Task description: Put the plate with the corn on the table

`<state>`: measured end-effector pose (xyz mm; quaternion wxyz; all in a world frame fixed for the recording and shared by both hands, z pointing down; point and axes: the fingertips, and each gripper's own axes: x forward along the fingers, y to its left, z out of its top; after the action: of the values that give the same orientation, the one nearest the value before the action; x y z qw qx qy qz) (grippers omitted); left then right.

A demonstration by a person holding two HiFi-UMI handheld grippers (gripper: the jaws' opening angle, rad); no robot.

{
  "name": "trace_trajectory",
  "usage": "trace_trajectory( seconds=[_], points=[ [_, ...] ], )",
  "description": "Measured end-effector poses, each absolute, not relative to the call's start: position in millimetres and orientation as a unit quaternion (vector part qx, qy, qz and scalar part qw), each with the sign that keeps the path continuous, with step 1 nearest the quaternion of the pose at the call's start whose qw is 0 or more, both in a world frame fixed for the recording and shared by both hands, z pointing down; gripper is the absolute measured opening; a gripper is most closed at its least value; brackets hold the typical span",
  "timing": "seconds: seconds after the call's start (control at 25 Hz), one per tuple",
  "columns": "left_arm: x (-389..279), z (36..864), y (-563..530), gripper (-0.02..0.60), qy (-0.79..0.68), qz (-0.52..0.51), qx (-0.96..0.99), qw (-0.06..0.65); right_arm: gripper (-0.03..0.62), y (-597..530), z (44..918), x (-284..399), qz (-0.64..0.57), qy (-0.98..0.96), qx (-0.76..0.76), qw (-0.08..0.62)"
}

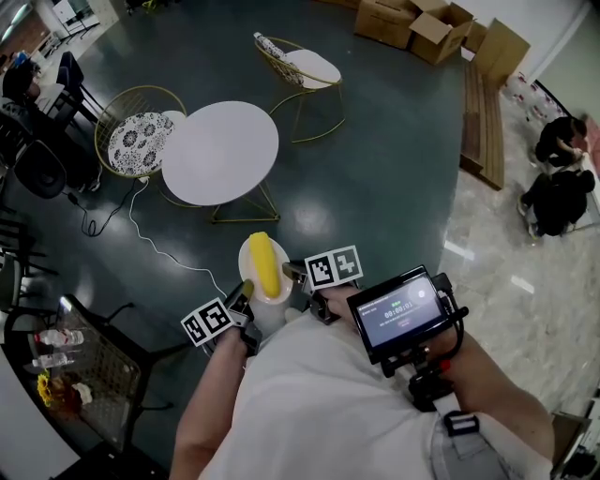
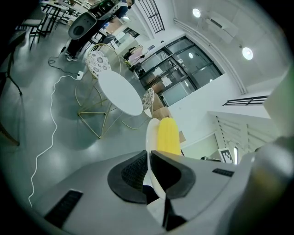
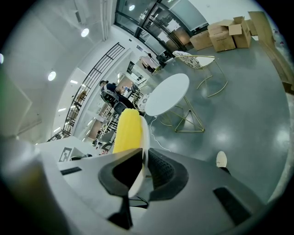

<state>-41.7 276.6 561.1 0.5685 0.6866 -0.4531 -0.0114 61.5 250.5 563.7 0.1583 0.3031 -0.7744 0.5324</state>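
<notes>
The white plate was held in the air in front of the person, above the floor and well apart from the round white table. The corn lay lengthwise on it. The left gripper was clamped on the plate's left rim. The right gripper was likewise clamped on the right rim.

Gold wire chair, cardboard boxes, white cable, two crouching people
</notes>
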Motion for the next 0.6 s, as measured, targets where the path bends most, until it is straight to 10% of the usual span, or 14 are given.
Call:
trace_trajectory(
  seconds=[0.6],
  points=[
    [-43.3,558.1,278.5,0.032,-0.459,-0.011,0.686,0.565,0.046,253.2,561.0,59.5,0.533,-0.776,0.298,0.159]
  ],
)
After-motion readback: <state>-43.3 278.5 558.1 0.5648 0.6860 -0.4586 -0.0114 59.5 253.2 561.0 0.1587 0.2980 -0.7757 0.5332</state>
